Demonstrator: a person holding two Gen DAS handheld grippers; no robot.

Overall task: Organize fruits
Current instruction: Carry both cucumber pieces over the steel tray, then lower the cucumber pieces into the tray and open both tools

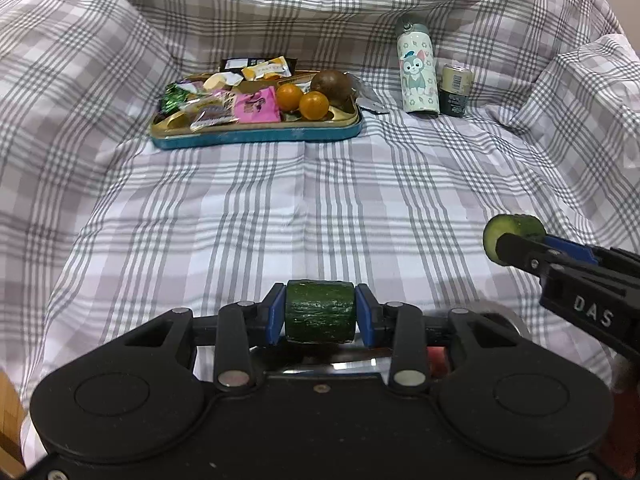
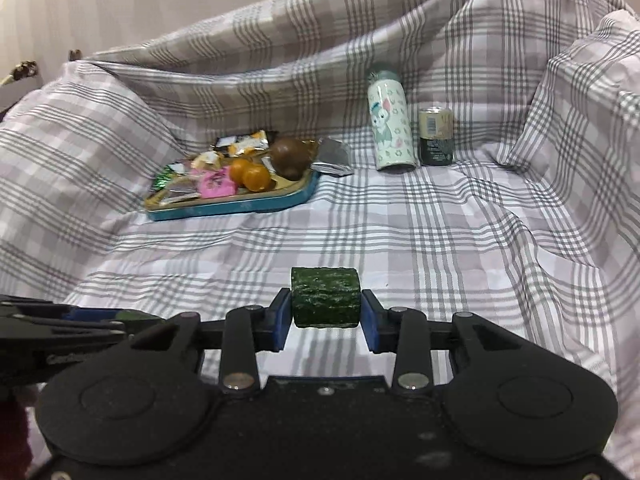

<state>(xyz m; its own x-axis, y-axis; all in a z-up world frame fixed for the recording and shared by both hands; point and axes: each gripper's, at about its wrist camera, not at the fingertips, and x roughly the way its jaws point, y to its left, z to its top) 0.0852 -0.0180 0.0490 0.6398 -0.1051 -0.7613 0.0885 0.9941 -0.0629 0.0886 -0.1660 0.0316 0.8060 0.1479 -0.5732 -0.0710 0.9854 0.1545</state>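
A cucumber chunk (image 1: 320,311) is being clamped by its cut ends between the narrowed pads of the left gripper (image 1: 320,314), above the checked cloth (image 1: 304,208). A second chunk (image 2: 325,297) is being carried by the right gripper (image 2: 325,316), though its right pad seems barely touching. Both are probably being held facing the far tray (image 1: 256,136), where oranges (image 1: 314,106) are being kept.

You face soft, matt checked cloth (image 1: 320,200), creased into folds. Your matt black plastic left gripper (image 1: 320,314) pinches a cucumber chunk (image 1: 320,312) with bumpy, glossy wet skin. The tray (image 1: 256,136) looks like painted metal with a gold sheen. Shiny foil wrappers (image 1: 176,98) crinkle beside smooth, glossy orange fruits (image 1: 314,106).
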